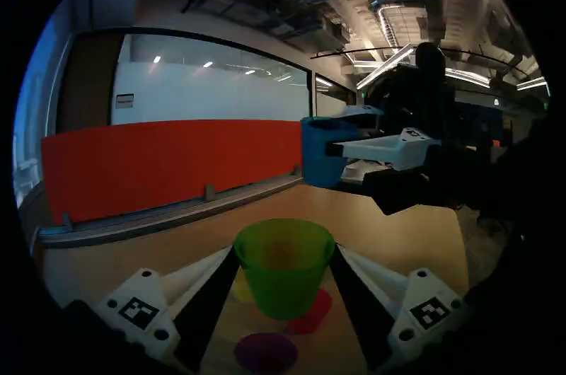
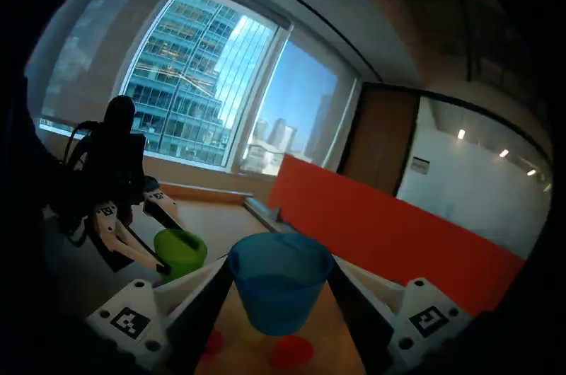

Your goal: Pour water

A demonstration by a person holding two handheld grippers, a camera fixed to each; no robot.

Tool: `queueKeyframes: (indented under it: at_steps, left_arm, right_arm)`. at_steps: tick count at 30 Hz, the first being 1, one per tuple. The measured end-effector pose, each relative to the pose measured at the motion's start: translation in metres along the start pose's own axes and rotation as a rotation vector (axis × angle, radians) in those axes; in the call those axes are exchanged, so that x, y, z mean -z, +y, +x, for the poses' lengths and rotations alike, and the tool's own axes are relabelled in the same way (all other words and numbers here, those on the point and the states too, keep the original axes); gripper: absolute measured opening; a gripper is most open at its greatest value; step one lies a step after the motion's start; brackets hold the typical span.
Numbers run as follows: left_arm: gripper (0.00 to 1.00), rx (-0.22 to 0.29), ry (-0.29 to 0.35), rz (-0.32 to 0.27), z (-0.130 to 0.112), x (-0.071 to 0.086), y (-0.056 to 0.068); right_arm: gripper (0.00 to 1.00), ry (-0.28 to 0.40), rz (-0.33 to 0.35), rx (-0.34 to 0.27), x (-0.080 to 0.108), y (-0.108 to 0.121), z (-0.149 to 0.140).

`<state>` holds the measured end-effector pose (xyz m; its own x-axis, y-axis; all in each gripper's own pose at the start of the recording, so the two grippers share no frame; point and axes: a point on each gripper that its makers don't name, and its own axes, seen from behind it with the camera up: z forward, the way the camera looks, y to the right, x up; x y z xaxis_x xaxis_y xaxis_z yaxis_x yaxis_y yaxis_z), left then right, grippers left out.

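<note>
Left gripper (image 1: 284,260): fingers closed against both sides of a translucent green plastic cup (image 1: 284,283). The cup is upright over the pale wooden table (image 1: 403,233) with its mouth open, presumably as the receiver.

Right gripper (image 2: 279,265): fingers pressed on both sides of an opaque blue plastic cup (image 2: 278,301). It is upright, higher than the green one and apart from it. The blue cup appears to hold water and is kept level, likely to avoid spilling before the tilt.

Coloured round discs (image 1: 265,352) lie on the table below.

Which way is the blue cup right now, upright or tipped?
Upright: the blue cup sits rim-up and level between the right tongs, not tilted toward the green cup.
</note>
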<state>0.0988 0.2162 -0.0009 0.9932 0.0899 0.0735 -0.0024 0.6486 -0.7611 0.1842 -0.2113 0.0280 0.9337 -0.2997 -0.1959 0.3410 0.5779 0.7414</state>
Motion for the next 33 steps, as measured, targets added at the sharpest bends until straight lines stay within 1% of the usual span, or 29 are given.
queueKeyframes:
  at_steps: [9, 15, 26, 33]
  left_arm:
    - [0.87, -0.001, 0.005, -0.011, 0.004, -0.001, 0.007]
    - [0.88, 0.0, 0.005, -0.014, 0.003, -0.001, 0.008]
    - [0.88, -0.006, 0.01, -0.021, 0.004, 0.001, 0.013]
    - [0.87, -0.012, 0.014, -0.026, 0.006, 0.001, 0.016]
  right_arm:
    - [0.92, 0.012, 0.011, 0.125, -0.009, 0.0, 0.021]
    - [0.92, 0.01, 0.019, 0.203, -0.017, 0.002, 0.029]
    - [0.92, 0.012, 0.009, 0.348, -0.029, 0.005, 0.041]
    - [0.92, 0.011, 0.005, 0.428, -0.037, 0.007, 0.047]
